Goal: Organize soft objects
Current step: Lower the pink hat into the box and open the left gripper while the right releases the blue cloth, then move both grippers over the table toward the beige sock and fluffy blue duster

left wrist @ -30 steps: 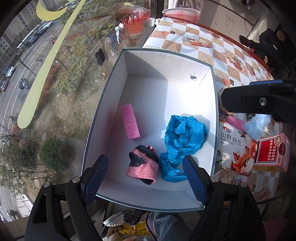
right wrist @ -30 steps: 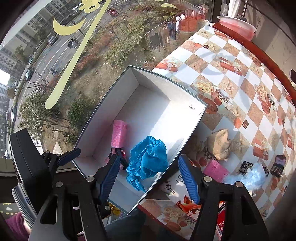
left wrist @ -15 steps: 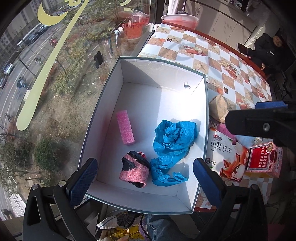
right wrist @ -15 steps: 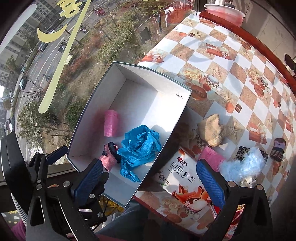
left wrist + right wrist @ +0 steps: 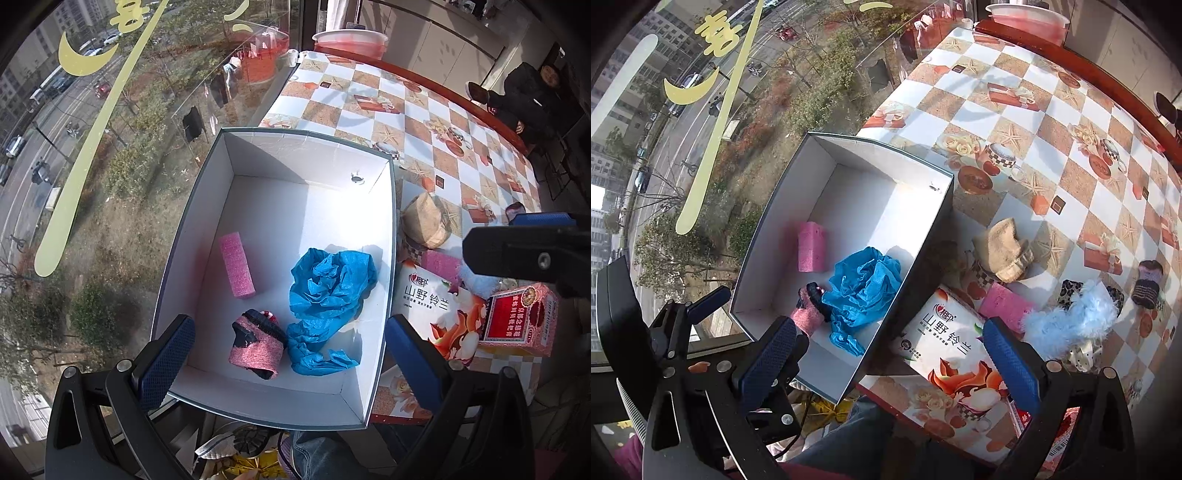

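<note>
A white open box (image 5: 207, 229) (image 5: 923, 240) holds a pink foam block (image 5: 236, 270) (image 5: 811, 246), a crumpled blue cloth (image 5: 328, 291) (image 5: 862, 288) and a pink-and-black sock (image 5: 256, 349) (image 5: 809, 314). On the table right of the box lie a beige sock (image 5: 424, 221) (image 5: 1003, 253), a pink sponge (image 5: 1004, 304) (image 5: 441, 262), a light blue fluffy piece (image 5: 1071, 321) and a dark knit sock (image 5: 1148, 282). My left gripper (image 5: 290, 356) is open and empty above the box's near end. My right gripper (image 5: 890, 363) is open and empty above the box's near right wall.
A tissue pack with orange flowers (image 5: 439, 314) (image 5: 953, 354) lies beside the box. A red carton (image 5: 517, 321) stands right of it. A window runs along the table's left. A red basin (image 5: 349, 40) sits at the far end. A person (image 5: 532, 96) sits at the far right.
Both grippers have opened wider and pulled back and up from the box. More of the table and the loose items right of the box now shows.
</note>
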`<state>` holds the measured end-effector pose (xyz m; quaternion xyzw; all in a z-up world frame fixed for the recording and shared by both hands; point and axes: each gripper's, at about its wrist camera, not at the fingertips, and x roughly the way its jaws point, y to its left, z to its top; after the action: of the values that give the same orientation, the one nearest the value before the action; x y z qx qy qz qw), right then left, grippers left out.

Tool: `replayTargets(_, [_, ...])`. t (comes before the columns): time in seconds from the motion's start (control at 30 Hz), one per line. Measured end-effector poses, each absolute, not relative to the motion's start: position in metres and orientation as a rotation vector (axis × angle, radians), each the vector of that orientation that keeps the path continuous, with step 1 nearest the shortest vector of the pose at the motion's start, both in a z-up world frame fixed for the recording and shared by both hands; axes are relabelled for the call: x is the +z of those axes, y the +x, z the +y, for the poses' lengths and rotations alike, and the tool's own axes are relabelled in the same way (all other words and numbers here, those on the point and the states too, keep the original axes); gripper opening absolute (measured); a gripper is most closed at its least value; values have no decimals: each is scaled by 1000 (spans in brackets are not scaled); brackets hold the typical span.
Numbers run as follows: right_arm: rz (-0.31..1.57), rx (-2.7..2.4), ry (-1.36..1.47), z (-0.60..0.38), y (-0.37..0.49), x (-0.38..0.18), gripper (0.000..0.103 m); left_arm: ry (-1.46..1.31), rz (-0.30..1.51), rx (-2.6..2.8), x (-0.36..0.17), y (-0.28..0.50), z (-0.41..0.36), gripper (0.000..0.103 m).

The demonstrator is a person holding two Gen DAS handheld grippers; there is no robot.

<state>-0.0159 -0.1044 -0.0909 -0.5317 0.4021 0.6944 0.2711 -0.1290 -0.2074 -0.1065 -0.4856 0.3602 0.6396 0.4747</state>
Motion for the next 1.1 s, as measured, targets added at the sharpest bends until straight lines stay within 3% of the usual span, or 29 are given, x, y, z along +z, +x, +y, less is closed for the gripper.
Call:
replayTargets(0.7, [1306, 1612, -1120, -60, 143, -79, 102, -1005, 999, 1374, -96, -45, -141, 103])
replayTargets(1.1, [1416, 1417, -972, -54, 244, -96, 102, -915, 1113, 1249, -118, 15, -80, 103])
